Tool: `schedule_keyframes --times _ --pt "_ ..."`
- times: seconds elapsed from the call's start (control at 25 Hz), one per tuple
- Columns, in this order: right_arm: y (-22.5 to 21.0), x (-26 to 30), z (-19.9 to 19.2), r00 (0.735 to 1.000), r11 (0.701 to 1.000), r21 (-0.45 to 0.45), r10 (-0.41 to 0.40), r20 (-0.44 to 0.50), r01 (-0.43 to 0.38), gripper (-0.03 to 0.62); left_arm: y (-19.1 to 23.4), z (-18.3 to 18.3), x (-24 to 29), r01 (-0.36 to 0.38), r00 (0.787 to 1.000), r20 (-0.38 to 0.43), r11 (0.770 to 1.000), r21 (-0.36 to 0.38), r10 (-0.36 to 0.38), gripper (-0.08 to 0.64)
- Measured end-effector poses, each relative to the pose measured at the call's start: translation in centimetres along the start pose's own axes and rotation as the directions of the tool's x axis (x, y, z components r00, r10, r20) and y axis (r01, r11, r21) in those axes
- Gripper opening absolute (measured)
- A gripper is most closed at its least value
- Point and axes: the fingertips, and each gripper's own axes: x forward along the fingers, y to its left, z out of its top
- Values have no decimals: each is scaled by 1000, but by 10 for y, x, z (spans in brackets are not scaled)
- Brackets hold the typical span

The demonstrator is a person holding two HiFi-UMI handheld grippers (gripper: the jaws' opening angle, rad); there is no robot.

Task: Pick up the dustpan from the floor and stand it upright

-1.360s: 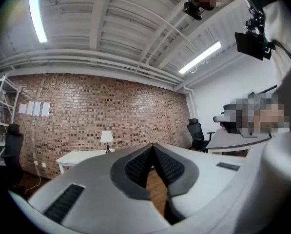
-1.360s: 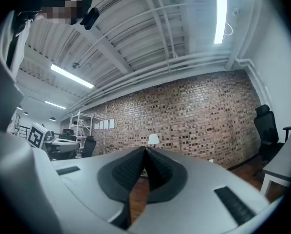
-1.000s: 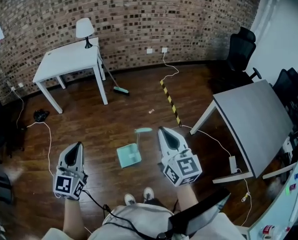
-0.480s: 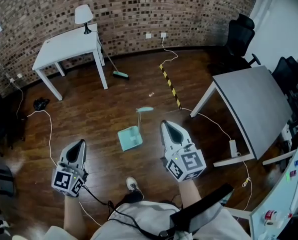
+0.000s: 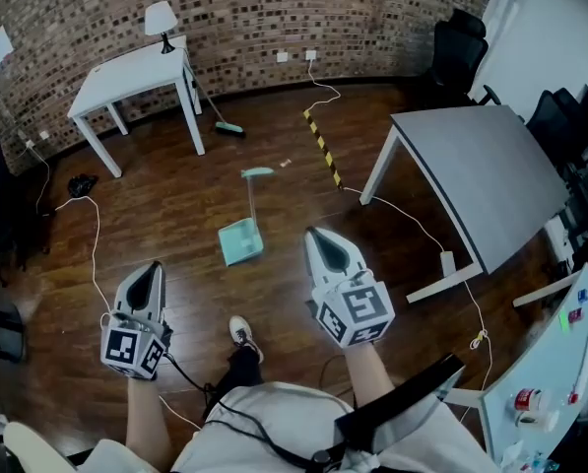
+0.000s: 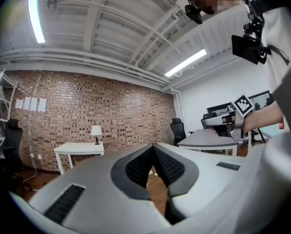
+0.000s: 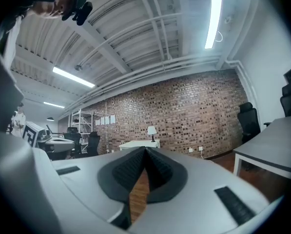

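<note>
On your head camera, the teal dustpan (image 5: 240, 241) lies flat on the wooden floor (image 5: 175, 215), with its long handle pointing away from you toward the brick wall (image 5: 274, 13). It sits ahead of your left claw (image 5: 155, 267) and right claw (image 5: 314, 235), between the two and touching neither.

Your left claw's own view shows the jaws pressed together on nothing, with a white worktop (image 6: 79, 149) and lamp (image 6: 96, 130) beyond.

Your right claw's view shows its jaws likewise closed and empty.

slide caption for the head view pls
Head view: a long-handled teal plastic dustpan lies on the dark wooden floor ahead of the left gripper and right gripper, both shut and empty.
</note>
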Motion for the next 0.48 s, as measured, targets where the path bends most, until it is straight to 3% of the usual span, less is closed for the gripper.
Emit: schedule_keyframes --times 0.32,0.48 --pt "4 -131 -15 999 999 -14 30 -41 -31 -20 -119 9 -81 -30 1000 -2 999 20 30 -2" --pt "14 -166 -20 997 999 15 43 -67 -42 -20 -140 23 -116 -35 999 -5 998 48 35 -2"
